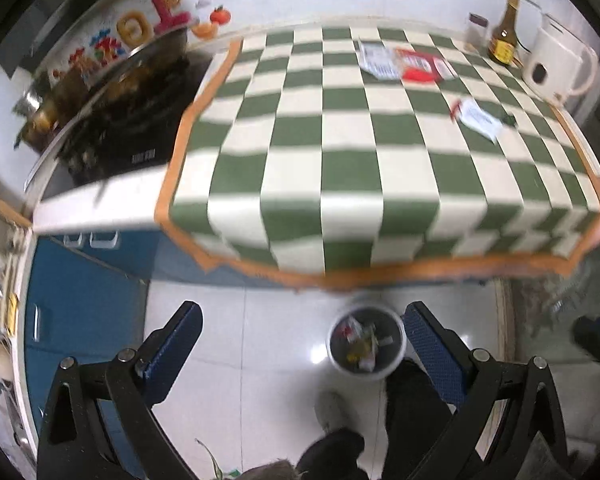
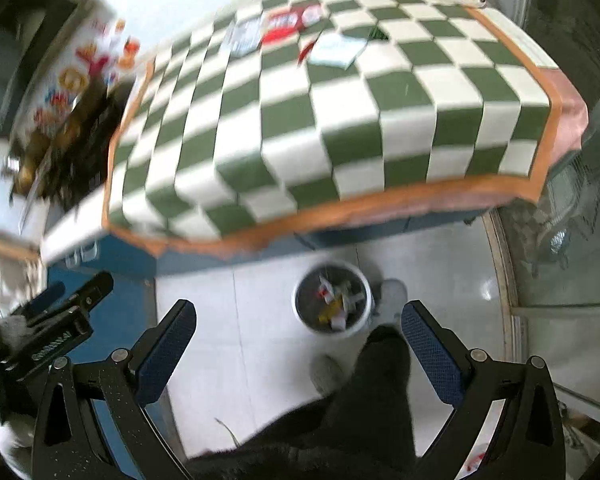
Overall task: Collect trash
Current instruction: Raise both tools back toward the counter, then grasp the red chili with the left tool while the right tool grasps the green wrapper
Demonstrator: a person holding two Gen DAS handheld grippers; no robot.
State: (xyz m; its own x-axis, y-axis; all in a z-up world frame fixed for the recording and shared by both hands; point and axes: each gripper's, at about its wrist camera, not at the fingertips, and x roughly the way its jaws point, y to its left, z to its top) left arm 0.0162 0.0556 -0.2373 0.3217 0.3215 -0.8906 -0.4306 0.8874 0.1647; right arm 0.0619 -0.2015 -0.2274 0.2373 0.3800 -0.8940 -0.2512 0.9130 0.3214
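Note:
A white trash bin with several wrappers inside stands on the floor in front of the counter; it also shows in the right wrist view. On the green and white checked cloth lie a red packet, a white printed packet and a white wrapper. The same three show in the right wrist view: red packet, printed packet, white wrapper. My left gripper is open and empty above the floor. My right gripper is open and empty.
A white kettle, a brown bottle and a jar stand at the counter's far right. A black stove with a pan sits on the left. Blue cabinets are below. The person's legs and shoes stand beside the bin.

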